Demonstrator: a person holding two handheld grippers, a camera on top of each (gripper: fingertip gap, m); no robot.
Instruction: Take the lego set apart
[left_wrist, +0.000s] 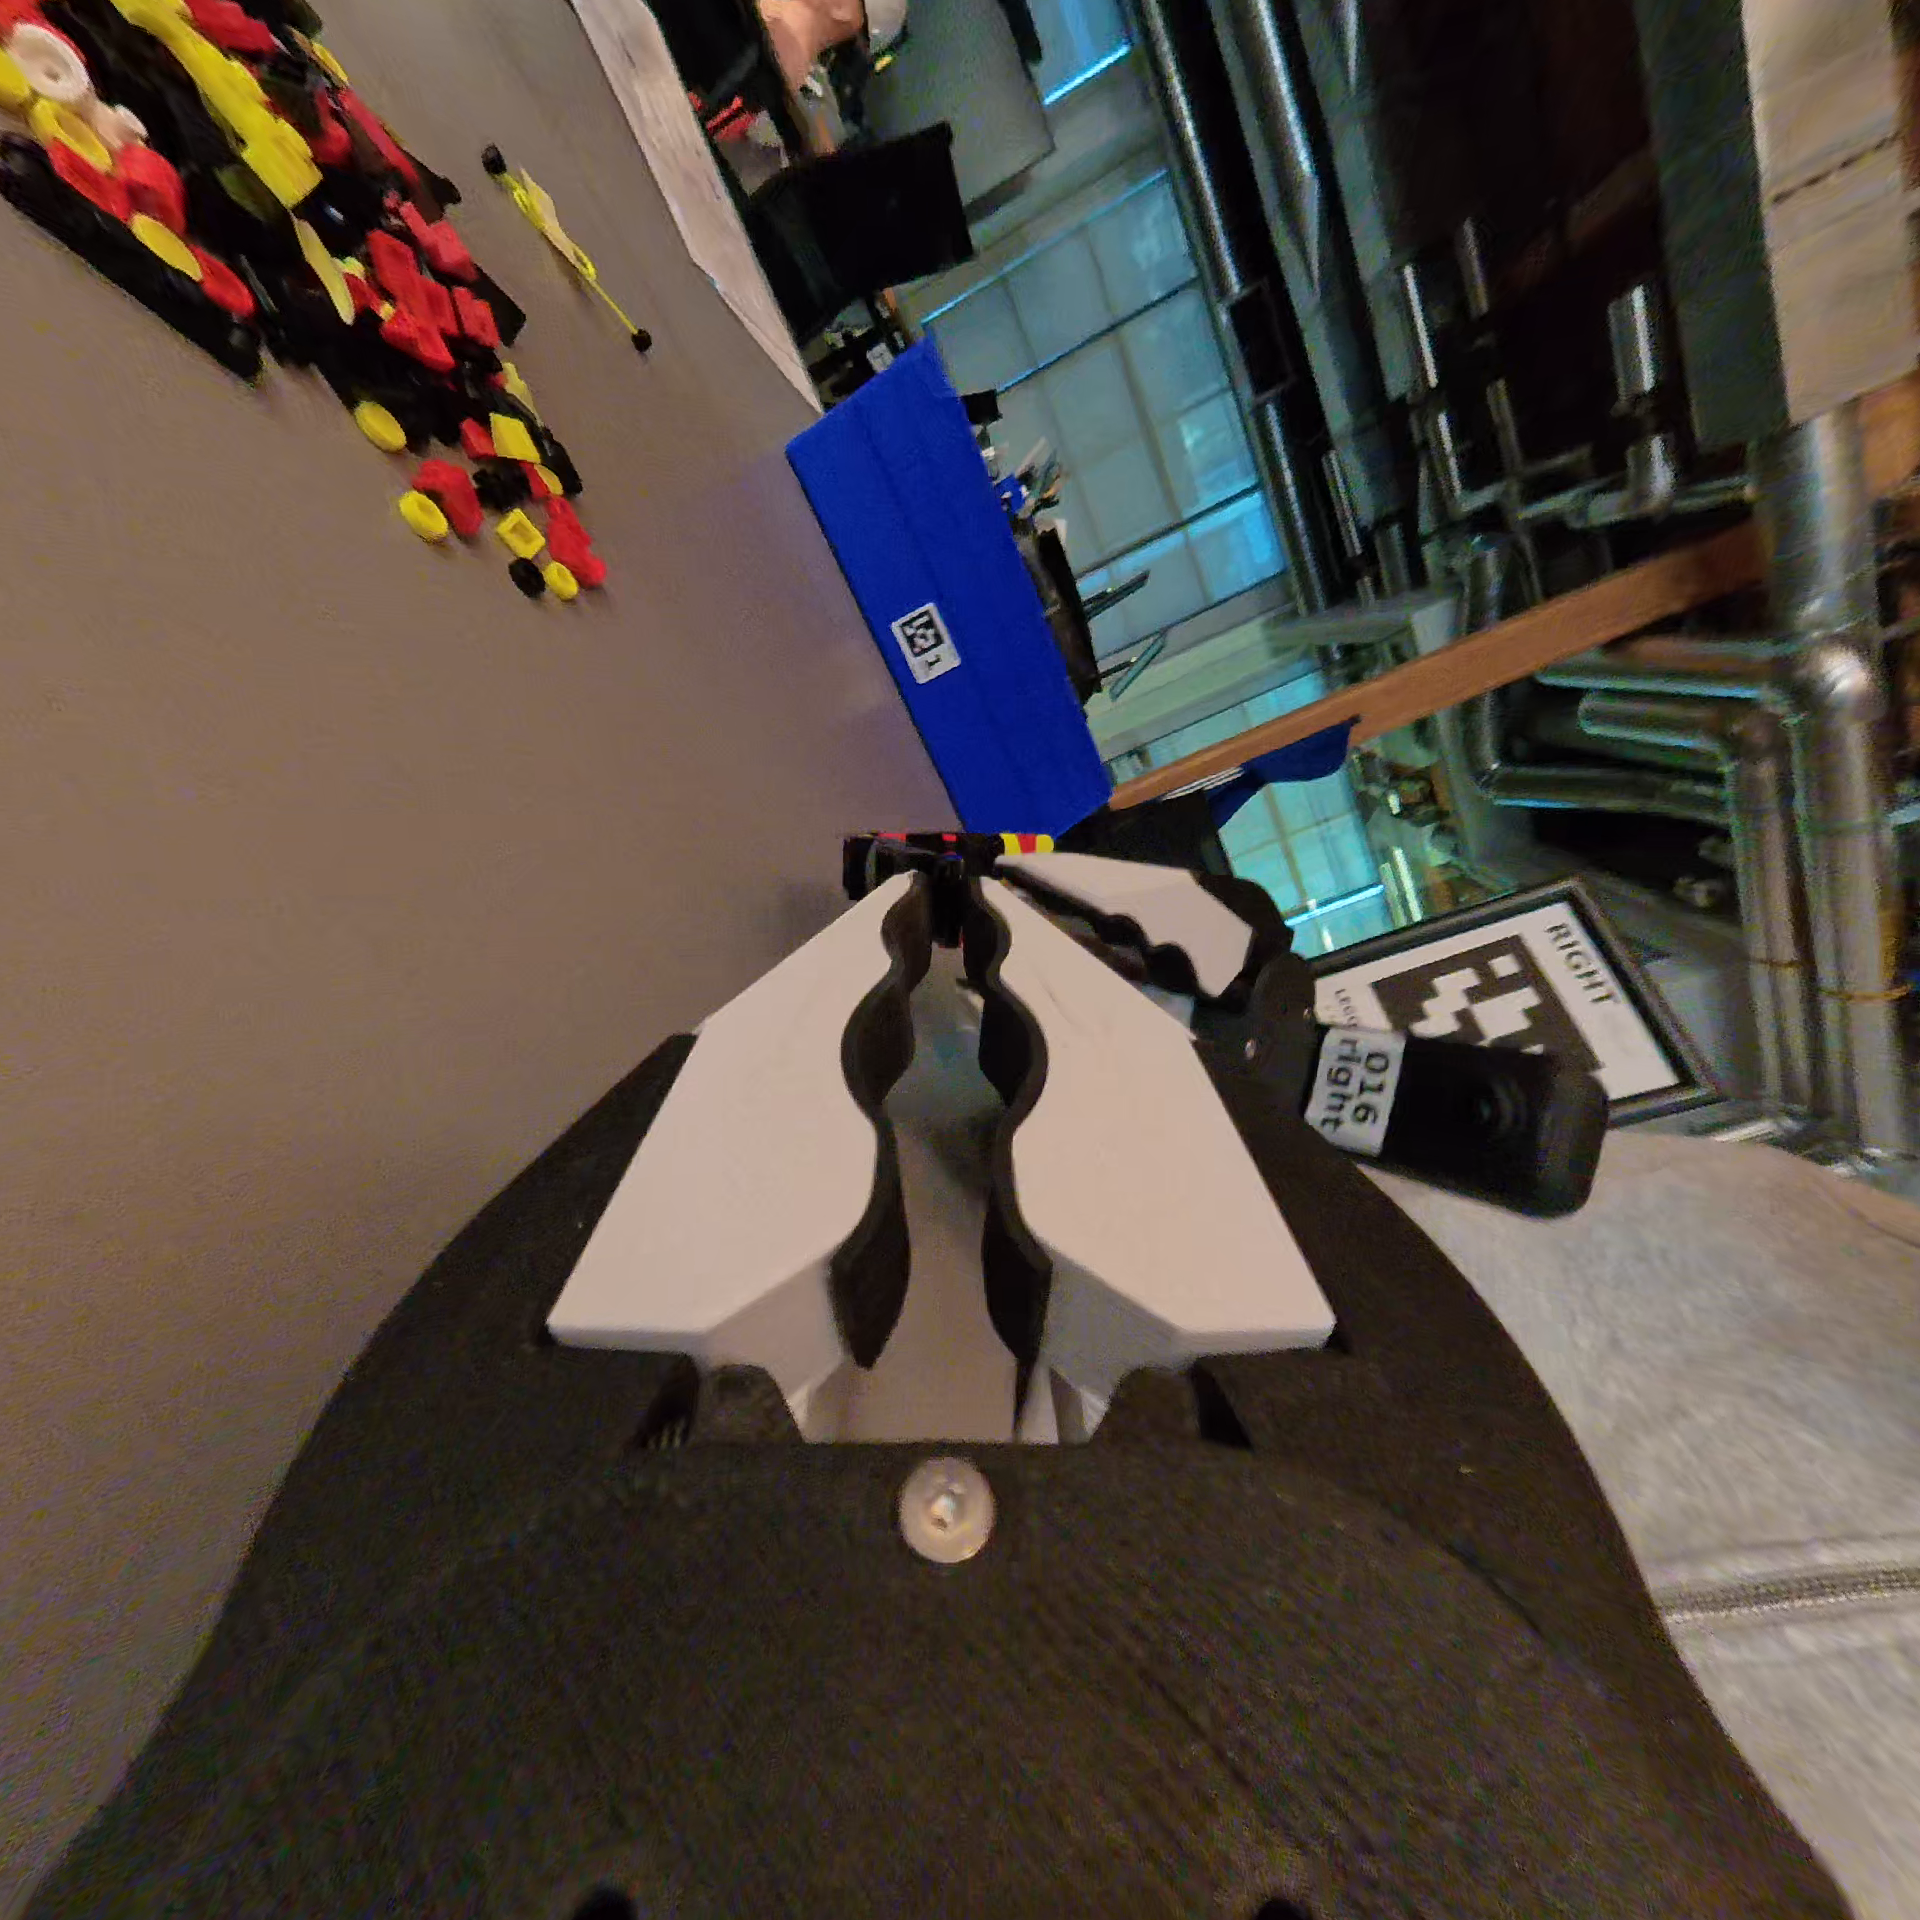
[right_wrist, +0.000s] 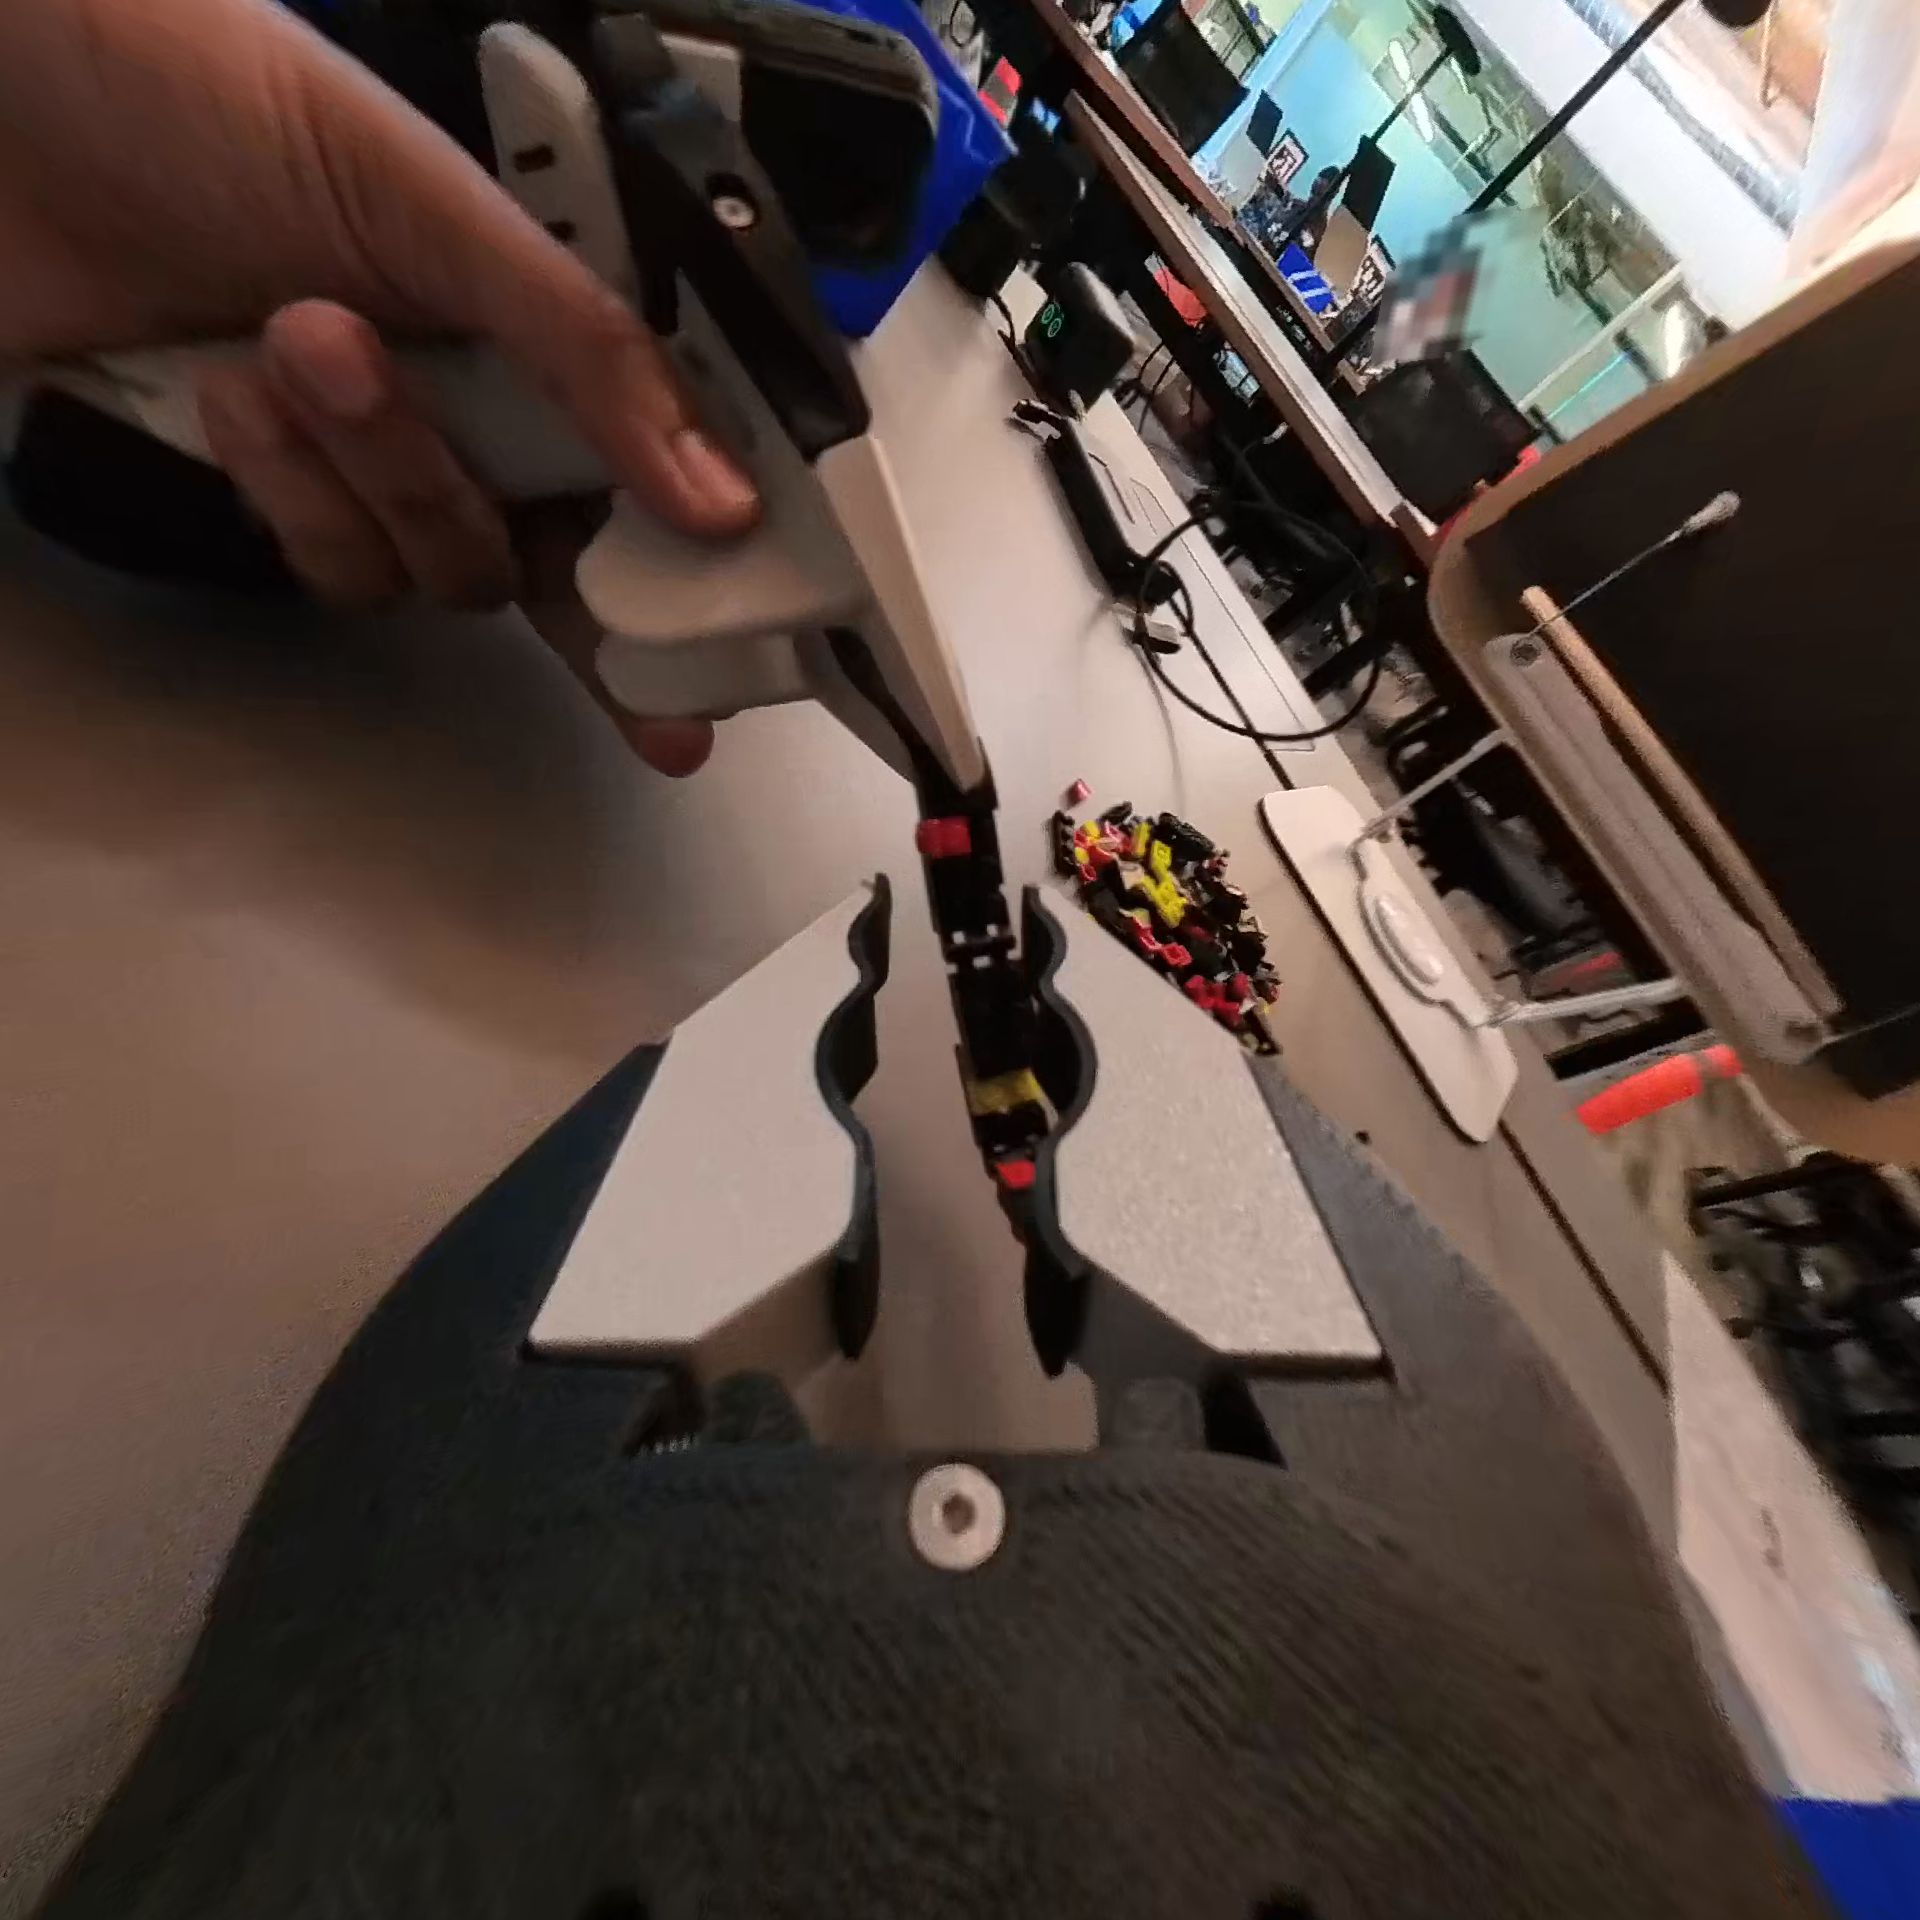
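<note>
A thin black lego strip (left_wrist: 956, 847) with red and yellow bricks is held in the air above the grey table (left_wrist: 364, 883). My left gripper (left_wrist: 943, 896) is shut on one end of it. In the right wrist view the strip (right_wrist: 982, 987) runs down between my right gripper's fingers and lies against the right pad (right_wrist: 1049, 997). My right gripper (right_wrist: 956, 894) is open, with its left finger clear of the strip. The left gripper (right_wrist: 951, 795), held by a hand (right_wrist: 312, 312), pinches the strip's far end. A pile of loose red, yellow and black pieces (left_wrist: 260, 208) lies on the table, also seen in the right wrist view (right_wrist: 1164, 914).
A blue bin (left_wrist: 945, 603) stands at the table's back edge. A yellow piece with black ends (left_wrist: 566, 244) lies beside the pile. A white flat board with a stand (right_wrist: 1382, 956), cables (right_wrist: 1195, 644) and a wooden-edged cabinet (right_wrist: 1714, 623) sit to the right. The tips of both grippers are at nearly the same place.
</note>
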